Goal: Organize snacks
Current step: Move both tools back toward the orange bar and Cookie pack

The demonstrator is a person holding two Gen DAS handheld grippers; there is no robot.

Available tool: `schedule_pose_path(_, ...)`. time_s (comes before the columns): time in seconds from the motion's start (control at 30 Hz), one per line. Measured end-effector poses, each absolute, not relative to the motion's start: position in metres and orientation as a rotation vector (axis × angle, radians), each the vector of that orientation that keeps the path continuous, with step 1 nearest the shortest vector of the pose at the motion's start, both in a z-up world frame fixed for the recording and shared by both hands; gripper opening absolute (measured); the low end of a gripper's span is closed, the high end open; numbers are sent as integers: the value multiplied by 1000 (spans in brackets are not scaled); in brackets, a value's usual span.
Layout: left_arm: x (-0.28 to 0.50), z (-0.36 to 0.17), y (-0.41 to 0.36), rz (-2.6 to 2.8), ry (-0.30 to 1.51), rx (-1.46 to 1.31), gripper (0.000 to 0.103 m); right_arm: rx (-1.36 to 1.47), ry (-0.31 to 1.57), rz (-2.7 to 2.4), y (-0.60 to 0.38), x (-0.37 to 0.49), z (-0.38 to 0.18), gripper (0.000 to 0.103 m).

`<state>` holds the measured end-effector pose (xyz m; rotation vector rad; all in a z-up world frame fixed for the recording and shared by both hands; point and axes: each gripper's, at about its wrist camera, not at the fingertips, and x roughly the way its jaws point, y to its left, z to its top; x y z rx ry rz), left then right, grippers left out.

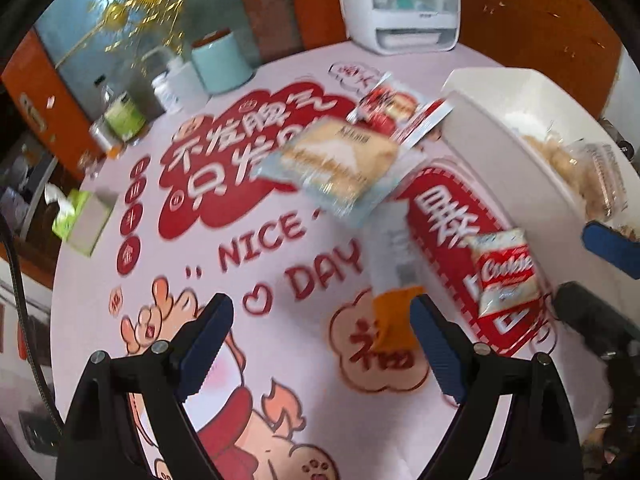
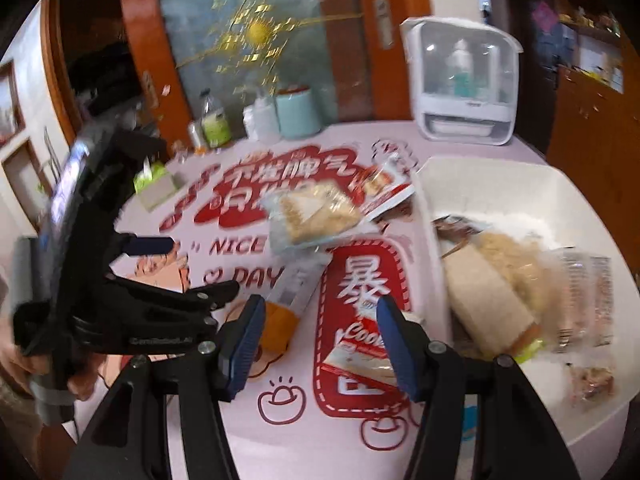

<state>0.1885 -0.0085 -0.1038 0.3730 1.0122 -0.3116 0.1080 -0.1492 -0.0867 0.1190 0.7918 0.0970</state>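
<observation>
left wrist view: the left gripper (image 1: 322, 346) hangs over the pink printed tablecloth (image 1: 256, 360) with its jaws spread wide and nothing between them. ahead of it lie the loose snacks. a long white and orange packet (image 1: 390, 264) lies just beyond the gripper's right finger. a red and white cookie packet (image 1: 506, 270) lies to the right of it, close to the wall of the white bin (image 1: 492, 136). farther off, a clear-wrapped sandwich cake (image 1: 340, 160) overlaps a red and white packet (image 1: 394, 110) behind it. the bin on the right holds a clear bag of pale snacks (image 1: 580, 172). a blue pad of the right gripper (image 1: 612, 248) shows at the right edge. at the far rim of the table stand a green tissue box (image 1: 82, 218), a mint canister (image 1: 222, 64) and a white appliance (image 1: 404, 12).

right wrist view: the right gripper (image 2: 320, 346) has its jaws apart and empty, with the cookie packet (image 2: 360, 346) on the cloth below the gap, partly hidden by the right finger. the white and orange packet (image 2: 288, 300) lies just left of it, the sandwich cake (image 2: 316, 212) beyond. the white bin (image 2: 500, 184) on the right holds a wrapped sandwich (image 2: 488, 300), clear bags and a small packet (image 2: 592, 382). the left gripper (image 2: 176, 268) stands at the left, blurred, its jaws apart, a hand (image 2: 24, 360) on its handle.
</observation>
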Motion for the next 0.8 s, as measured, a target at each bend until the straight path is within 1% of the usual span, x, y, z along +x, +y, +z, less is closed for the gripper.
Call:
schedule_pose_path(0.1,189,-112,-1,-314,1026,367,89,131,854,91,-144,110,-104,58)
schedule_pose_path(0.3,197,-126,-5,-337,1031,372,89,171,885,3,-136,104,-126,58)
schedule_pose_path(0.4,199,-133,-7,-344,1029,387,89,212,935,-78,-137,108,-145,58)
schedule_pose_path(0.5,202,-138,-3,-345,1031,382,89,233,968,-170,-139,115,-162,55)
schedule_pose_path(0.57,205,-140,1,-351,1036,362,89,248,966,-207,-140,117,-166,55)
schedule_pose_path(0.67,208,-143,5,-356,1041,345,89,275,959,-250,-142,126,-168,55)
schedule_pose_path(0.77,211,-145,7,-371,1046,332,89,277,979,-277,-142,139,-174,57)
schedule_pose_path(0.8,211,-145,7,-376,1047,331,89,260,978,-283,-140,141,-175,59)
